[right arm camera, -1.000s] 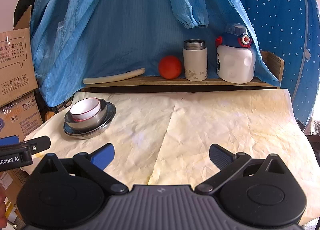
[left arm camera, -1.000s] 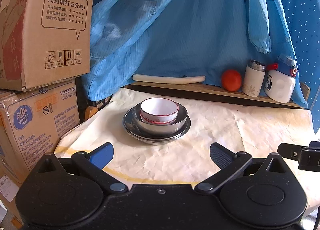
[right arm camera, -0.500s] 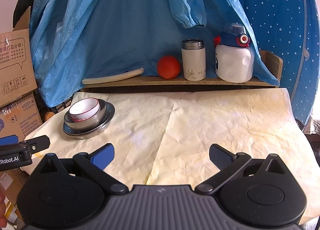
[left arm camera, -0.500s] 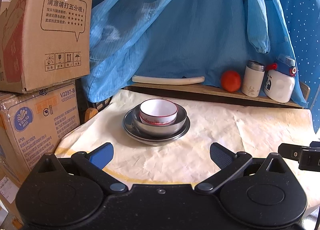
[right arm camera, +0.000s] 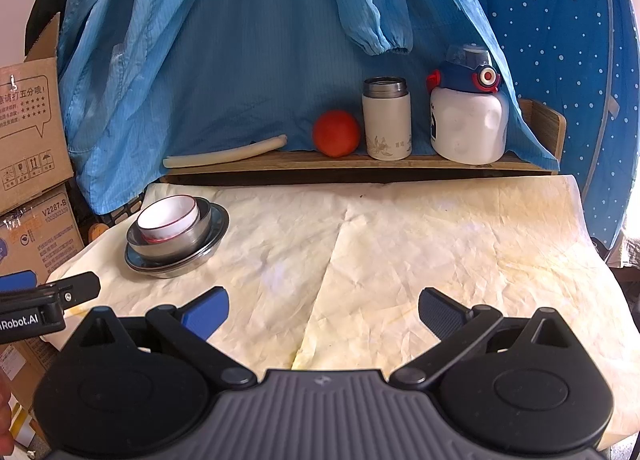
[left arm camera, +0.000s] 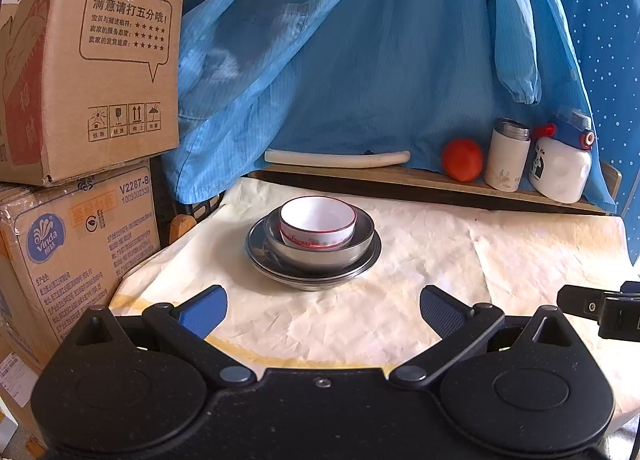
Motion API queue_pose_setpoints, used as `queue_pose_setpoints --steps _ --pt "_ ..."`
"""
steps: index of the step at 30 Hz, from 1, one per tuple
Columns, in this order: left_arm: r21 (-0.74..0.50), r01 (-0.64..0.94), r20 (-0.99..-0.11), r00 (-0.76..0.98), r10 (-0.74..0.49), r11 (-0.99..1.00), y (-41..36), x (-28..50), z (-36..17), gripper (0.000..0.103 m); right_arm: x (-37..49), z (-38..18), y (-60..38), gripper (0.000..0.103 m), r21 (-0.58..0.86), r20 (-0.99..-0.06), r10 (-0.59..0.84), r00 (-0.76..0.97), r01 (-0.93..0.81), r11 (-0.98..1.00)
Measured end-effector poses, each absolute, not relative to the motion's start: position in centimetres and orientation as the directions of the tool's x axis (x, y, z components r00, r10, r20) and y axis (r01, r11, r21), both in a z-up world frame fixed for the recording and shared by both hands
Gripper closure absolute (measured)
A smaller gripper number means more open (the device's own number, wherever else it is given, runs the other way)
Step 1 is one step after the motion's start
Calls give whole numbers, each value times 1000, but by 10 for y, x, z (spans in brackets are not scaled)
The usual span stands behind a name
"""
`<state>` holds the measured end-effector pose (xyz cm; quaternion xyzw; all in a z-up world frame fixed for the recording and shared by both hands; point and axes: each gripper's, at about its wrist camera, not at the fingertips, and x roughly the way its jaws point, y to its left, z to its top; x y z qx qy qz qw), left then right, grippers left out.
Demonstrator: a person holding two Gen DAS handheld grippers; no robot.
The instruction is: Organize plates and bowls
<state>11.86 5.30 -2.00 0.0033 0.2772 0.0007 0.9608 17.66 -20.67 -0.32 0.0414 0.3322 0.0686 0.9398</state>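
Note:
A white bowl with a red rim point(left arm camera: 317, 220) point(right arm camera: 169, 217) sits inside a steel bowl point(left arm camera: 320, 250) point(right arm camera: 176, 240), which rests on a steel plate point(left arm camera: 312, 276) point(right arm camera: 176, 266) on the left part of the cream-covered table point(left arm camera: 500, 252) point(right arm camera: 400, 244). My left gripper point(left arm camera: 323, 306) stands open a little in front of the stack, nothing between its fingers. My right gripper point(right arm camera: 323, 307) is open too, over the table's middle front, to the right of the stack. Each gripper's tip shows at the edge of the other's view.
A wooden ledge point(right arm camera: 360, 164) at the back carries a white stick point(right arm camera: 224, 154), an orange ball point(right arm camera: 336, 133), a white flask point(right arm camera: 386, 118) and a white bottle with a blue cap point(right arm camera: 466, 116). Blue cloth hangs behind. Cardboard boxes point(left arm camera: 76, 164) stack left of the table.
Both views have pulled back very slightly from the stack; the bowls and plate have not moved. Both grippers stay open.

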Motion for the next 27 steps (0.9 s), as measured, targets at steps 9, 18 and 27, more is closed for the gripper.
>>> queue_pose_setpoints --steps 9,18,27 --pt "7 -1 -535 845 4 1000 54 120 -21 1 177 -4 -207 0 124 -620 157 769 -102 987" --pt "4 -3 -539 842 5 1000 55 121 -24 1 178 -5 -206 0 124 -622 158 767 -102 987" --pt "6 0 -539 843 3 1000 56 124 -25 1 179 -7 -203 0 123 -623 158 766 -103 987"
